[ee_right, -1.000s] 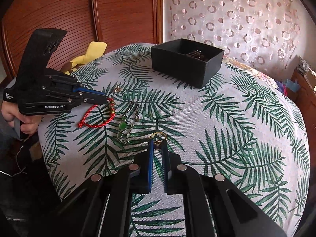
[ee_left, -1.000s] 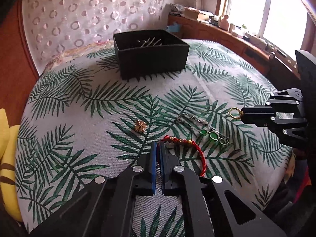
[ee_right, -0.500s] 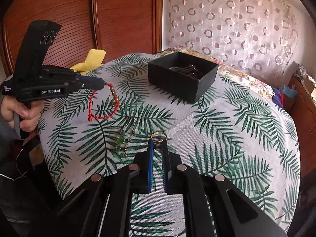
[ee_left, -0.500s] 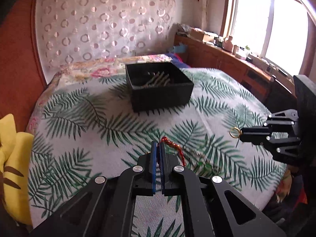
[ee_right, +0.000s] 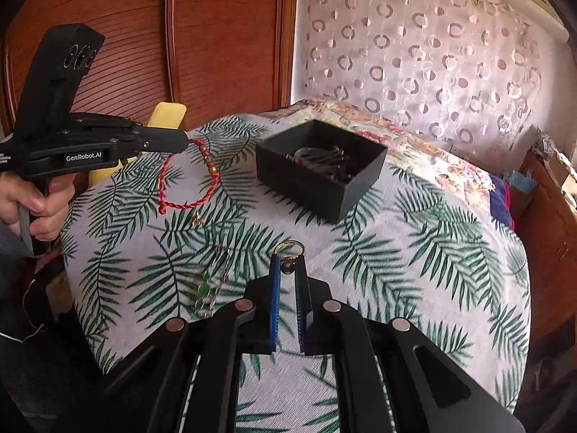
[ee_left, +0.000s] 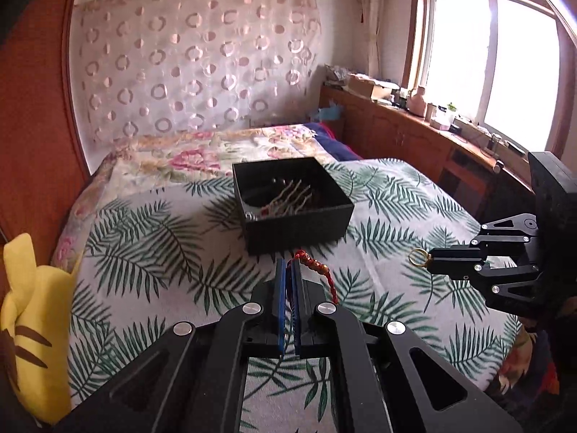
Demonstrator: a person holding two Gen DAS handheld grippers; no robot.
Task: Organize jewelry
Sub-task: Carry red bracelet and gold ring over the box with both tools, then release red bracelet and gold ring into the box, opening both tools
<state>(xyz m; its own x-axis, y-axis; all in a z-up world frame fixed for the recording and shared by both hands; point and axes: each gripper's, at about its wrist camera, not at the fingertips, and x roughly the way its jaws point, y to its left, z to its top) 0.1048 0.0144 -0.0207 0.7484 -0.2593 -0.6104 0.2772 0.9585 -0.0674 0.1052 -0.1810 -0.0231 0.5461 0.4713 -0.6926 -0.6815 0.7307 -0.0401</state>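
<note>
Daylit room, no lamps visible. Window on the right of the left wrist view is blown out to white, no detail through the glass. Soft shadow under the black box on its near side. Right wrist view is dimmer, wood panel in warm mid-tones. Heavy fisheye bend at the edges, dark vignette in the corners. Green necklace slightly smeared; yellow cushion soft.

Two fisheye views, each looking forward and downward along its own tongs. The left view faces the black box ahead, window to its right, right gripper at its right edge. The right view, raised, sees the box ahead-right, left gripper far left.
</note>
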